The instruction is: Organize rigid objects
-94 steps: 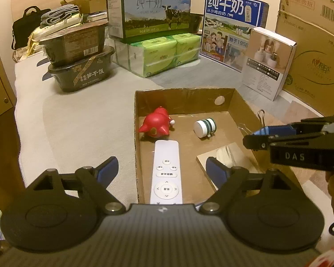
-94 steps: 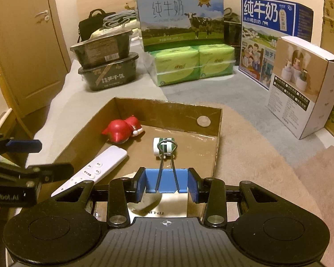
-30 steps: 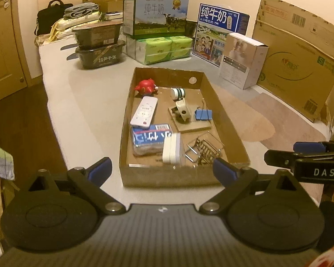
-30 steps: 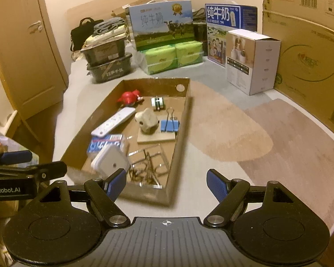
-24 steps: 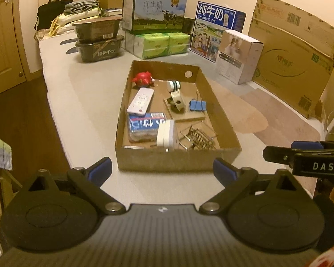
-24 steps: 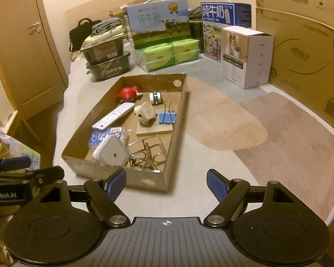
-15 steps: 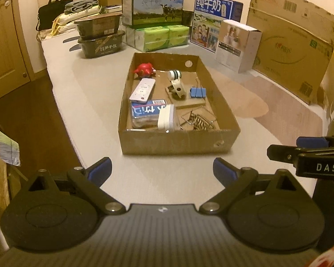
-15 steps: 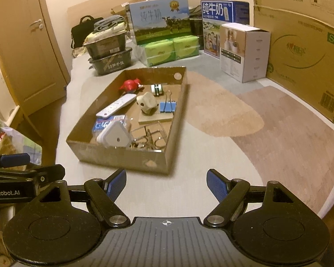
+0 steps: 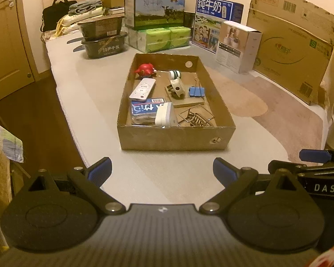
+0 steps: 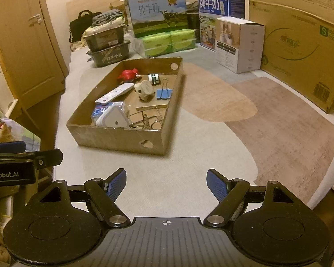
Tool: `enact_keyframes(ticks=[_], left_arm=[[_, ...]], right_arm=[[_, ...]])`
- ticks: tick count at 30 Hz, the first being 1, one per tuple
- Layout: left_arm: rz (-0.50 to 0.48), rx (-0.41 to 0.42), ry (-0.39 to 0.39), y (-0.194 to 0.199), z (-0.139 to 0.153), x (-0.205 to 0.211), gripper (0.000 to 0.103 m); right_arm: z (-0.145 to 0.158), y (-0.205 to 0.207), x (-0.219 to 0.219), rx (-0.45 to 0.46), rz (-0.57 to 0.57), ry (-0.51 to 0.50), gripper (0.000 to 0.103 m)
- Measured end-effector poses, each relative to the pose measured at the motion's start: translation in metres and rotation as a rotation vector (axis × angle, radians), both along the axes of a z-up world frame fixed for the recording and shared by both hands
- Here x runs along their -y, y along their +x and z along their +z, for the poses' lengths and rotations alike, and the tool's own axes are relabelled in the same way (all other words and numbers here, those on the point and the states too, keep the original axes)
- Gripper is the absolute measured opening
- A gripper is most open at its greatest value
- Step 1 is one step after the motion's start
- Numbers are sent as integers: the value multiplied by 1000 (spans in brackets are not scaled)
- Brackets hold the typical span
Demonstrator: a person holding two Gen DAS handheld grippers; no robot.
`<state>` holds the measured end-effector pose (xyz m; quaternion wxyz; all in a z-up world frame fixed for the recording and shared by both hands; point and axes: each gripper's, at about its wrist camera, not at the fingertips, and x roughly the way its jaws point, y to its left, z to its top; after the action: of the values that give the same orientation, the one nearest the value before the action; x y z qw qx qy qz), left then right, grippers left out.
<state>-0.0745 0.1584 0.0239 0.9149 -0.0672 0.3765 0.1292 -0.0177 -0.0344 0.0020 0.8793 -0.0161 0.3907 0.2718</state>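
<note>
Left wrist: left gripper (image 9: 162, 170), right gripper (image 10: 166, 183) jaws apart, empty; cardboard box (image 9: 176, 136) ahead.

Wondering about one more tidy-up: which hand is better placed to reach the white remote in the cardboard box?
Left, probably. The white remote lies on the cardboard box's left side, nearer the open left gripper.

Both wrist cams look forward and down over open fingers, well back from the shared cardboard box (image 9: 176, 136) (image 10: 118, 136).
</note>
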Motion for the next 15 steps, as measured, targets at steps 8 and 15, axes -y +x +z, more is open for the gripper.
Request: enact_keyframes(ticks=[8,15], left_arm=[[-9,-5,-1,-2,-3,6,97],[-20,-14,1,-3,-6,11,97]], right_arm=[[1,-5,5,1,-7,-3,79],[1,-7,5,-6,-4,-13,79]])
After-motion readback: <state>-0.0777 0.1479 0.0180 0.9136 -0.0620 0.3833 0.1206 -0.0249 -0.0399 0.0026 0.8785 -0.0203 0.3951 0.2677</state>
